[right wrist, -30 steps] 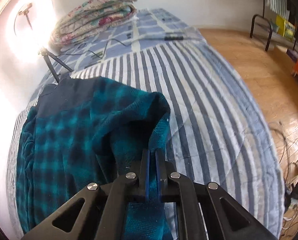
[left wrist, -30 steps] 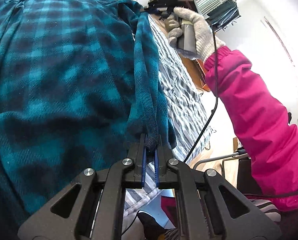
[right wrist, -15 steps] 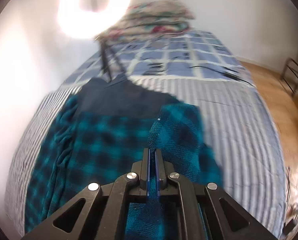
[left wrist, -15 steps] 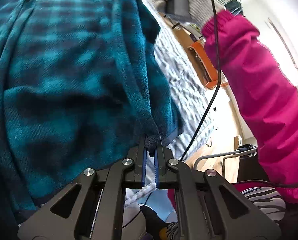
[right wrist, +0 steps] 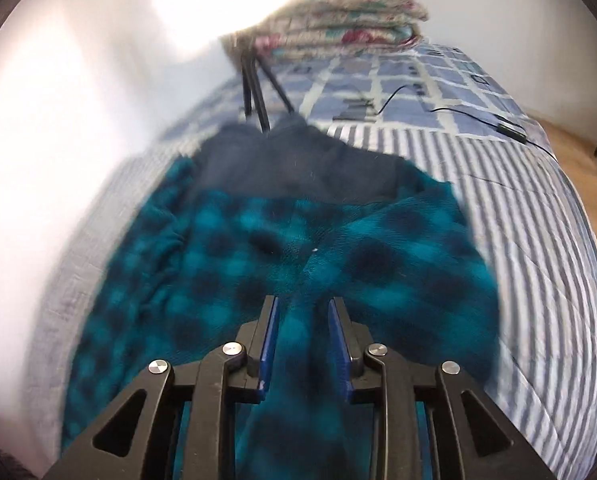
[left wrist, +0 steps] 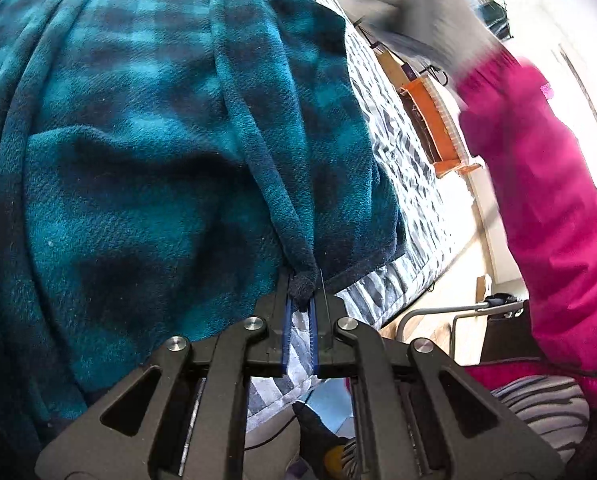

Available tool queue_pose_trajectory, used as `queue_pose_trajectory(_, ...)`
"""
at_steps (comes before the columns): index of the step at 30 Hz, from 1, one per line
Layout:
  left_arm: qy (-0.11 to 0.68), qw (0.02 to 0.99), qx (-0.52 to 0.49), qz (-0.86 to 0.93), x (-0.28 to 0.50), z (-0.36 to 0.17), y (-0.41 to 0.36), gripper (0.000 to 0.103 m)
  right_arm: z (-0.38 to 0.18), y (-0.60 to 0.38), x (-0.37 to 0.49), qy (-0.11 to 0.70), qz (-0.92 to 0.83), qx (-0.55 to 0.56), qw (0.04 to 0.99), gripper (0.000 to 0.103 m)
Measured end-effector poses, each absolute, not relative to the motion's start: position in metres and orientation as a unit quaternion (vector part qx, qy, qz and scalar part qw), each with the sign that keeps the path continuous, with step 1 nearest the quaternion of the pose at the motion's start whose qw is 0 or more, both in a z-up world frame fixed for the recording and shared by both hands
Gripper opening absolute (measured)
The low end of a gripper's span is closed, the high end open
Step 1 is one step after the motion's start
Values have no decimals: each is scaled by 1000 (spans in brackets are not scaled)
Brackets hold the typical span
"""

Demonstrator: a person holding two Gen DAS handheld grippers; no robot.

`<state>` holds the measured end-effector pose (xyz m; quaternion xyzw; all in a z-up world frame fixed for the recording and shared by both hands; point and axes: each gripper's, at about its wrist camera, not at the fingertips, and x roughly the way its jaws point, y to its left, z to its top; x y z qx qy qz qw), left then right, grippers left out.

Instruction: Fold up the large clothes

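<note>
So your left gripper is clamped on the dark hem corner of the teal plaid fleece, same pinch as a second ago, barely moved. The big change is your right gripper: it was clenched on the fleece edge before, and now its jaws are opening, with a ridge of fabric sitting loose between the blue pads. You've also swung that edge across, so the fleece now lies doubled over itself on the striped bedspread, near the tripod. In the left view your gloved right hand is a blur up top, pink sleeve below it.
</note>
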<state>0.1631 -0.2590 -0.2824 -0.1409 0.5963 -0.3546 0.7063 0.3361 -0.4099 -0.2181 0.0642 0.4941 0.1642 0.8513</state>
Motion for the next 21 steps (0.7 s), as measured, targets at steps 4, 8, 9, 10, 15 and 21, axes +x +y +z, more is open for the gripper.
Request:
queue_pose_trajectory(4, 602, 698, -158, -353, 164, -281, -251, 17, -195, -451, 280, 490, 174, 101, 848, 30)
queue_pose_trajectory(8, 588, 708, -173, -351, 170, -275, -236, 40, -194, -481, 199, 500, 185, 123, 837, 33)
queue_pose_trajectory(9, 585, 712, -172, -348, 170, -272, -235, 40, -195, -487, 183, 503, 189, 130, 833, 33)
queue_pose_trajectory(10, 582, 716, -172, -346, 172, -270, -233, 40, -198, -490, 163, 507, 194, 137, 829, 34)
queue_pose_trajectory(15, 580, 717, -187, -337, 181, -272, -228, 40, -216, -488, 85, 523, 222, 145, 810, 46)
queue_pose_trajectory(21, 589, 713, -196, -325, 188, -288, -229, 22, -245, -471, 45, 538, 224, 119, 804, 48)
